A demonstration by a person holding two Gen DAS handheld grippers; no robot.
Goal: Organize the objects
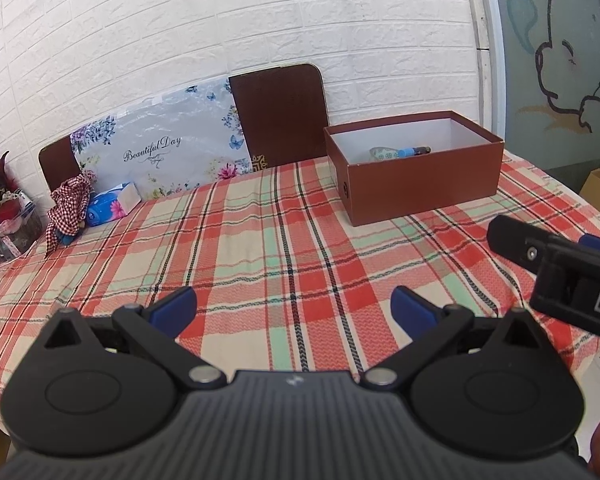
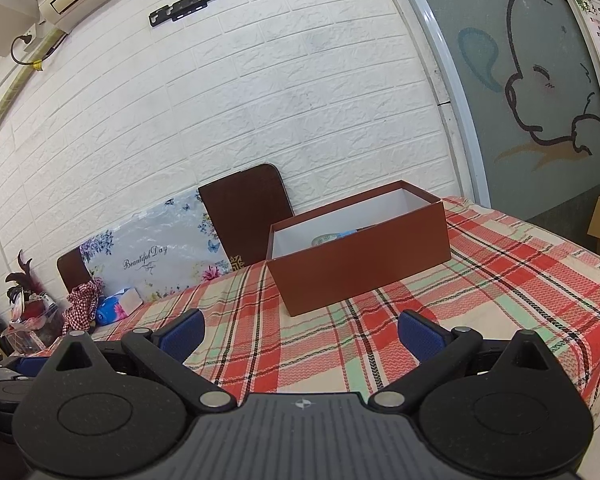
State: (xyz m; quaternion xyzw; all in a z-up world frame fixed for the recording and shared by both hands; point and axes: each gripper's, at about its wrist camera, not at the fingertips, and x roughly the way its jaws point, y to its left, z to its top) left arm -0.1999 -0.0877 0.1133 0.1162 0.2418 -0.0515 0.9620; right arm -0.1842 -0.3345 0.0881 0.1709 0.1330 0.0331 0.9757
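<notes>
- Your left gripper (image 1: 294,306): jaws wide, holding nothing, hovering above the checked cloth (image 1: 260,240) that covers the surface.
- Your right gripper (image 2: 302,330): jaws wide and empty, aimed at the box.
- Brown box (image 1: 420,188): lidless, far right on the surface, open top ready for drop-ins; a few small items (image 1: 400,153) already lie inside, hard to identify.
- Tissue pack (image 1: 112,204) and checked rag (image 1: 70,208): far left near the wall, well apart from the box, probably the next candidates for tidying.
</notes>
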